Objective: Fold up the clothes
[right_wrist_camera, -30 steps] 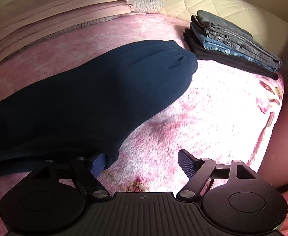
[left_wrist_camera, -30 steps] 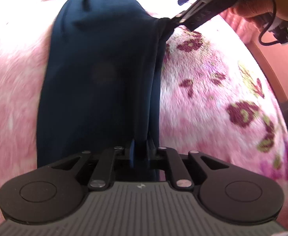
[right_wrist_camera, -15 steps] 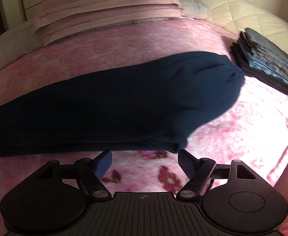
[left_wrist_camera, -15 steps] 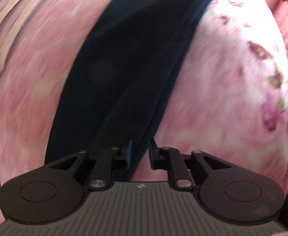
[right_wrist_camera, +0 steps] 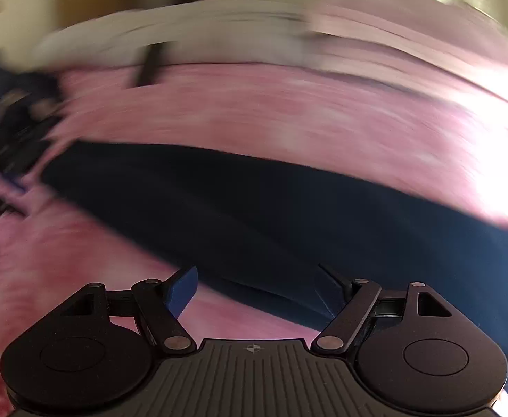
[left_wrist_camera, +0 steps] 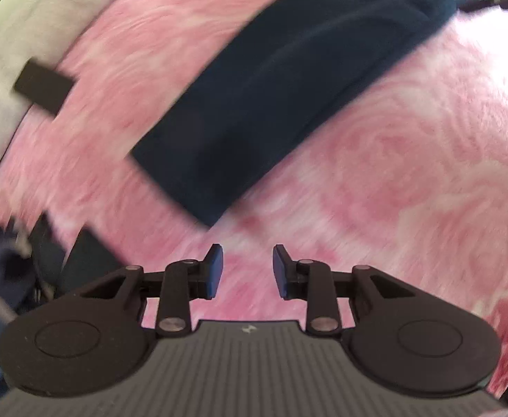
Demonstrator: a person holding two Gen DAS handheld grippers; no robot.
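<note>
Left wrist view: the left gripper [left_wrist_camera: 247,271] pointed steeply down over the pink blanket [left_wrist_camera: 410,173], its jaws opening with nothing between them; a second earlier they pinched the navy garment [left_wrist_camera: 288,87], which now lay flat ahead, apart from the fingertips.

Right wrist view (blurred): the right gripper [right_wrist_camera: 257,290] hung wide open and empty over the garment's [right_wrist_camera: 288,215] near edge, having swung sideways along it.
</note>
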